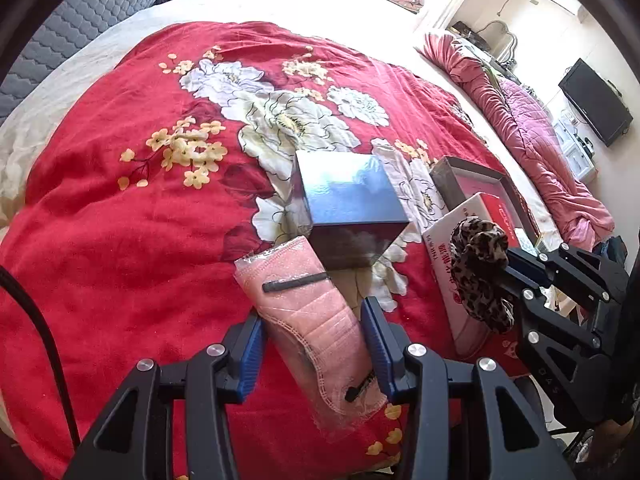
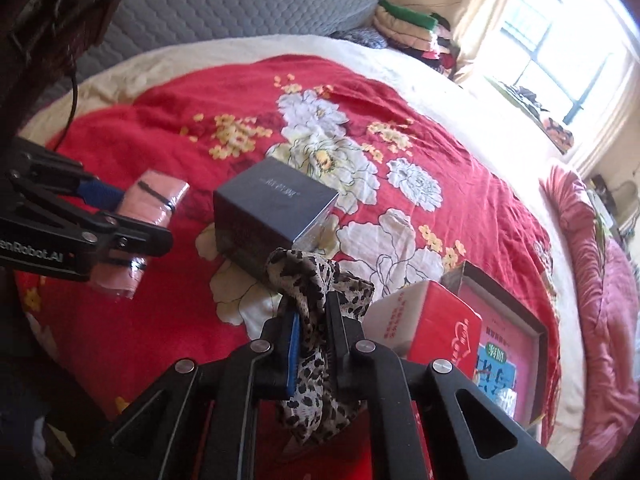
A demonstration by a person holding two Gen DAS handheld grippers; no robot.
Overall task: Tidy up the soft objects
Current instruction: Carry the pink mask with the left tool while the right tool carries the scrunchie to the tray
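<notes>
My left gripper [image 1: 314, 334] is shut on a pink folded cloth in a clear plastic bag [image 1: 308, 312], held over the red floral blanket [image 1: 120, 220]. The same pack shows in the right wrist view [image 2: 158, 196], with the left gripper [image 2: 116, 208] around it. My right gripper [image 2: 314, 320] is shut on a leopard-print scrunchie [image 2: 312, 280]. In the left wrist view the scrunchie [image 1: 478, 256] hangs from the right gripper [image 1: 508, 272] over a red-and-white box [image 1: 448, 256].
A dark blue cube box [image 1: 348, 204] stands on the blanket, just beyond the pink pack; it also shows in the right wrist view [image 2: 272, 208]. An open shallow box with red lining [image 1: 480, 188] lies right of it. A pink quilt [image 1: 532, 136] lies along the bed's right side.
</notes>
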